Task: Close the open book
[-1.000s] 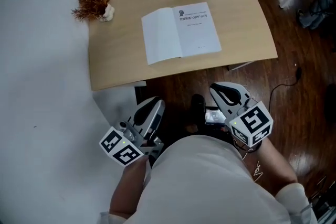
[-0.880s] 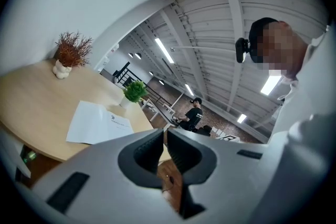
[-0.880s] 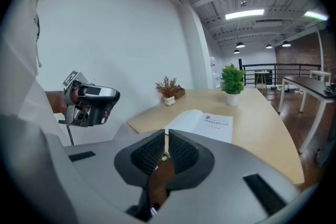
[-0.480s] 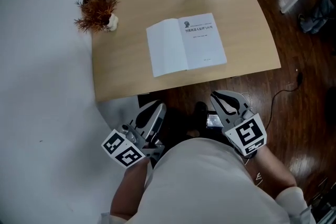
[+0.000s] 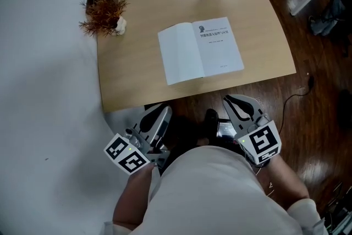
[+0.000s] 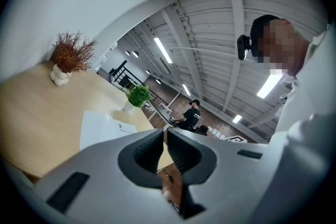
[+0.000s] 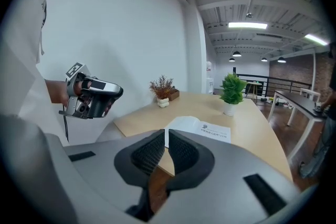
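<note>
Head view: book (image 5: 201, 52) open ahead of jaws, spine pointing away, print unreadable; left gripper (image 5: 163, 111), right gripper (image 5: 234, 100) jaws closed, empty.

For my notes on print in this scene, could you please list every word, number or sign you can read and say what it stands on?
Nothing can be quoted as it reads.
Open book, right-hand page: a small emblem and a few lines of print, too small to read.
Open book, left-hand page: no print visible.
Left gripper and right gripper: square black-and-white marker patterns on their cubes, no words.
</note>
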`<state>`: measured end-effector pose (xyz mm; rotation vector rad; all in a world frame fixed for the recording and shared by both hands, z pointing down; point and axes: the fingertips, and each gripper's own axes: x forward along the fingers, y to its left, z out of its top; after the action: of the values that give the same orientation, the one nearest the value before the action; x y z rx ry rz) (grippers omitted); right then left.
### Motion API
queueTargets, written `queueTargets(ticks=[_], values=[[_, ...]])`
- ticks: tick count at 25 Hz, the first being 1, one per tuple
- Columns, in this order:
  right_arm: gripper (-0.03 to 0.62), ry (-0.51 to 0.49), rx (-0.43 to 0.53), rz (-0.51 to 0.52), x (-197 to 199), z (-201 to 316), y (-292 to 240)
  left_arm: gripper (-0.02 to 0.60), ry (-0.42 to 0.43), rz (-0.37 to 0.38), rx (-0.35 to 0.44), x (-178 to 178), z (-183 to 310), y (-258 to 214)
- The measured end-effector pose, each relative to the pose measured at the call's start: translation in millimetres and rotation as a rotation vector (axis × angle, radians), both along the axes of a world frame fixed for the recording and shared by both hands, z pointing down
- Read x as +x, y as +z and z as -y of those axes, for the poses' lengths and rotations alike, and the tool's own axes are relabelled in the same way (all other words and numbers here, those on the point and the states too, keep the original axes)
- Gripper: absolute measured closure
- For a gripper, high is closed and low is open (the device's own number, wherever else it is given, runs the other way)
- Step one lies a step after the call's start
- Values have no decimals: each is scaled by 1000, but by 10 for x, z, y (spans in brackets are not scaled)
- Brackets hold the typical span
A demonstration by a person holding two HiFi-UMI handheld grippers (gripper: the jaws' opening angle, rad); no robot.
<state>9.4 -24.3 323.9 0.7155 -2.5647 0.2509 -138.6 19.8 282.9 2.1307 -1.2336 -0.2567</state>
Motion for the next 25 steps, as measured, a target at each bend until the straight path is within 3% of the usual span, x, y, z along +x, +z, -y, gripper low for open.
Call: queueTargets(ticks=[14, 25], values=[[589, -76, 42, -58, -495, 145, 74, 581, 15, -6, -65, -130, 120, 400], [589, -143, 80, -164, -794, 292, 666, 581, -22, -6, -125, -241, 275, 892]])
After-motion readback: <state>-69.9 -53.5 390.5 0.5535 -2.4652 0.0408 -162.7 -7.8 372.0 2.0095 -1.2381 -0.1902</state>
